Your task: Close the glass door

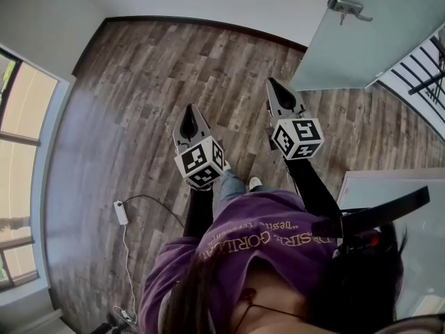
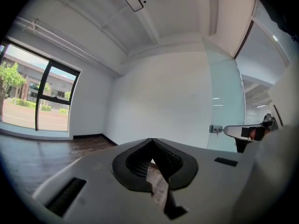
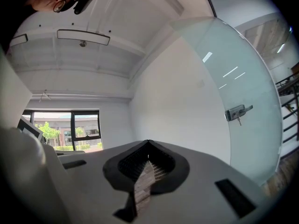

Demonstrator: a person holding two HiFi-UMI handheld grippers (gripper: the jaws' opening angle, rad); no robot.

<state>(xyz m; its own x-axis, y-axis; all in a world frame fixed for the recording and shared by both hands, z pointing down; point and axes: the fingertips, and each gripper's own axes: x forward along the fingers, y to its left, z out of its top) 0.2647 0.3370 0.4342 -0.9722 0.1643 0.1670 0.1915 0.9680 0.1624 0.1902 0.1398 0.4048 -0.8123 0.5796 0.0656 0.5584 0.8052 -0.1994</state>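
Note:
The frosted glass door (image 1: pixel 368 33) stands ajar at the upper right of the head view, with a metal lock and lever handle (image 1: pixel 345 7) on it. Both grippers are held out level over the wooden floor, short of the door and touching nothing. My left gripper (image 1: pixel 188 108) has its jaws shut with nothing between them. My right gripper (image 1: pixel 272 83), a little closer to the door, is also shut and empty. In the right gripper view the door (image 3: pixel 233 73) and its handle (image 3: pixel 236 111) lie ahead to the right of the jaws (image 3: pixel 148 143). In the left gripper view the handle (image 2: pixel 215 129) shows at right.
A window (image 1: pixel 17 158) runs along the left wall. A white power strip (image 1: pixel 121 211) with its cable lies on the floor at lower left. A dark stair railing (image 1: pixel 424 75) shows beyond the door. A pale panel (image 1: pixel 389 186) stands at the right.

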